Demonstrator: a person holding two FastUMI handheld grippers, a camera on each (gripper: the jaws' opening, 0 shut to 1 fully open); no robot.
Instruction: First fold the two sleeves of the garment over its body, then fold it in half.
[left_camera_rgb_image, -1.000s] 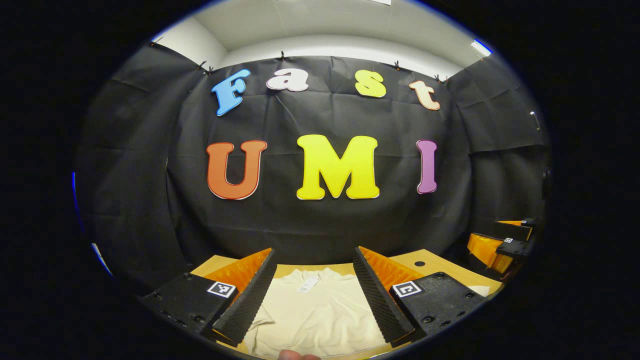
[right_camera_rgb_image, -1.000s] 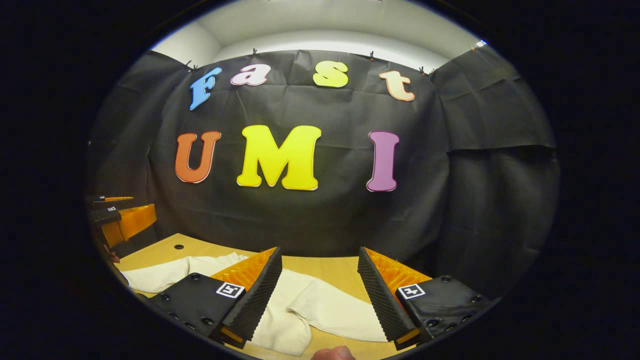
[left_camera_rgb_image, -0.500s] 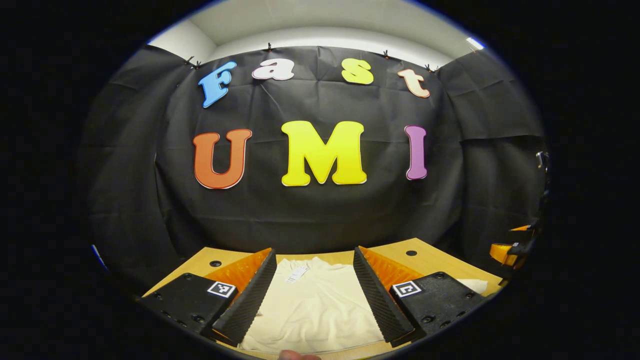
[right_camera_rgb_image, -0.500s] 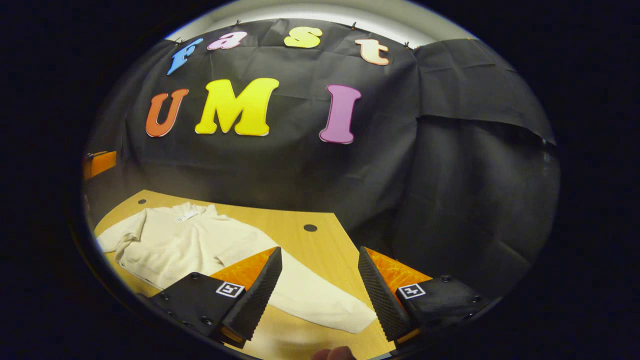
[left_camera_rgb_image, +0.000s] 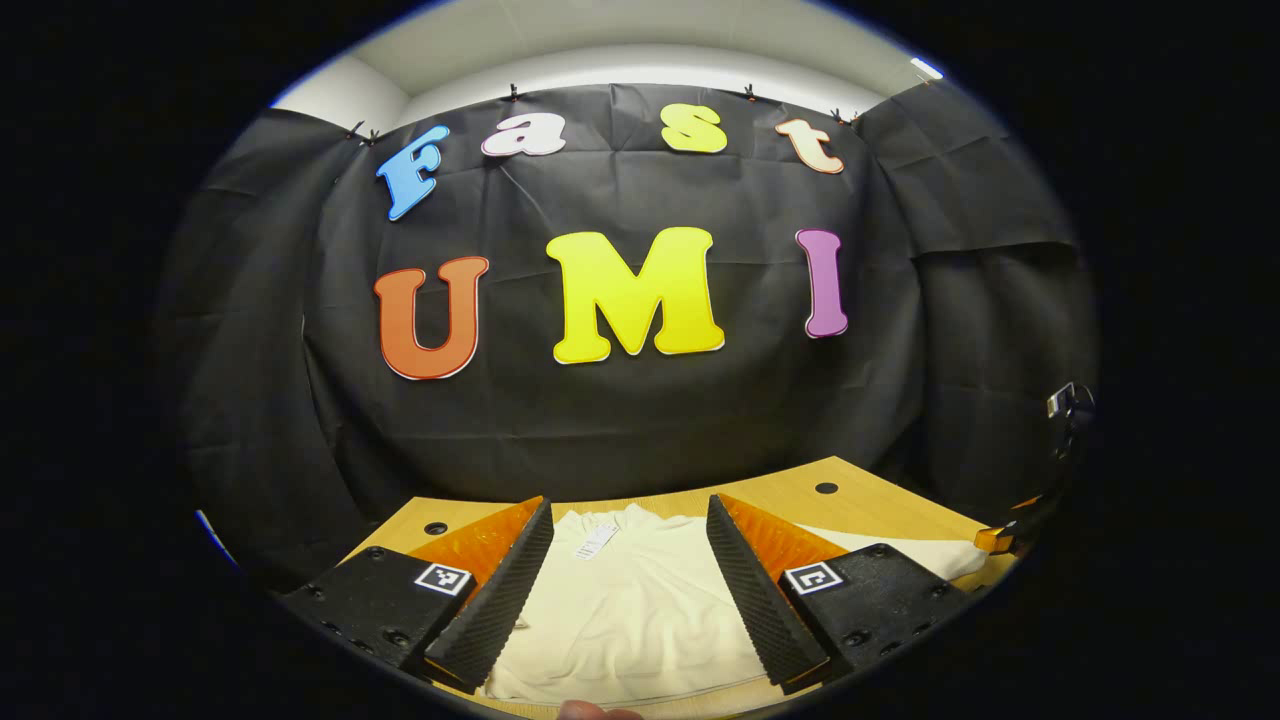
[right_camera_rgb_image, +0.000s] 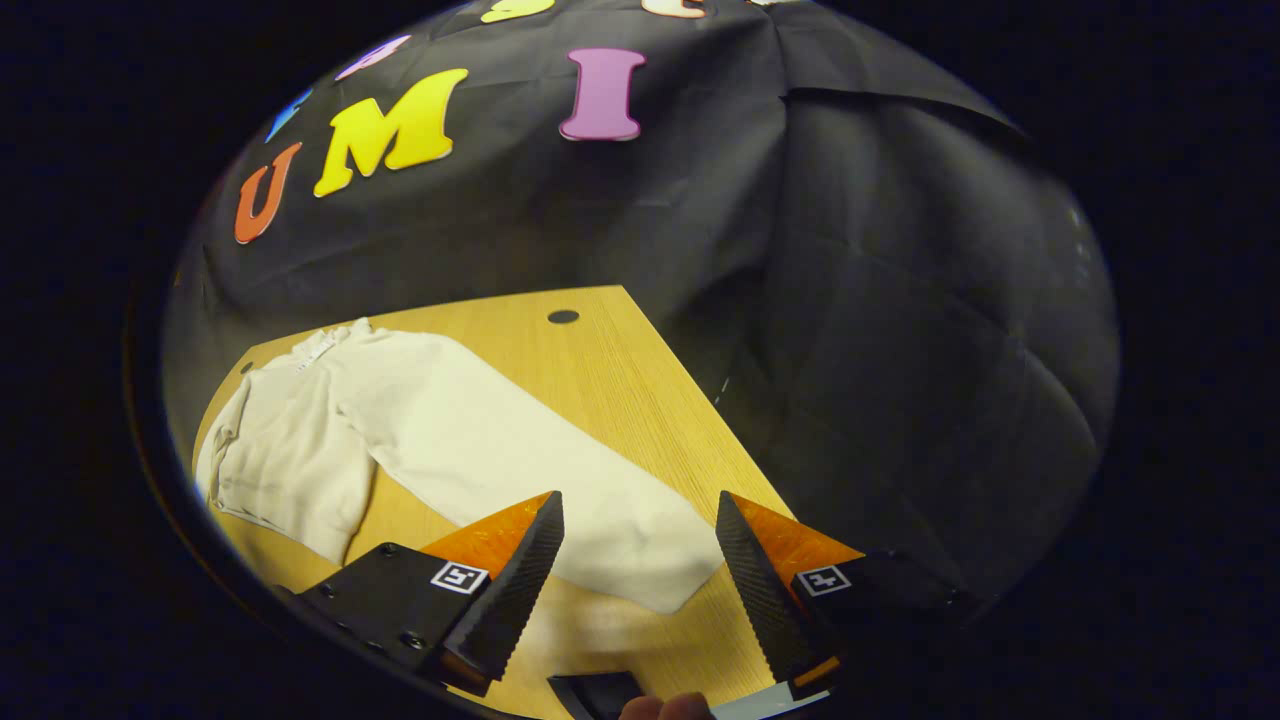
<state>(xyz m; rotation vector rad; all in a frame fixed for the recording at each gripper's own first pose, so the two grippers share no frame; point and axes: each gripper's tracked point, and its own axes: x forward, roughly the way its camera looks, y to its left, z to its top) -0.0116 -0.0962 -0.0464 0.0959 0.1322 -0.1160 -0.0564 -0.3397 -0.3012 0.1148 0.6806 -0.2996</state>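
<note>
On wooden table (right_camera_rgb_image: 640, 380), cream garment (right_camera_rgb_image: 440, 440) (neck label (left_camera_rgb_image: 594, 540) unreadable), both hand-held grippers (left_camera_rgb_image: 628, 590) (right_camera_rgb_image: 640, 590) apart, empty.

Garment (right_camera_rgb_image: 330, 440) lying flat on the desk (right_camera_rgb_image: 640, 400), collar toward the booth wall (right_camera_rgb_image: 850, 300) behind the desk. One sleeve (right_camera_rgb_image: 560, 500) extends from the garment across the desk toward the right gripper (right_camera_rgb_image: 640, 590), its cuff between that gripper's spread fingers. The left gripper (left_camera_rgb_image: 628, 590) sits over the garment's body, fingers apart, collar label (left_camera_rgb_image: 597, 540) beyond them.
</note>
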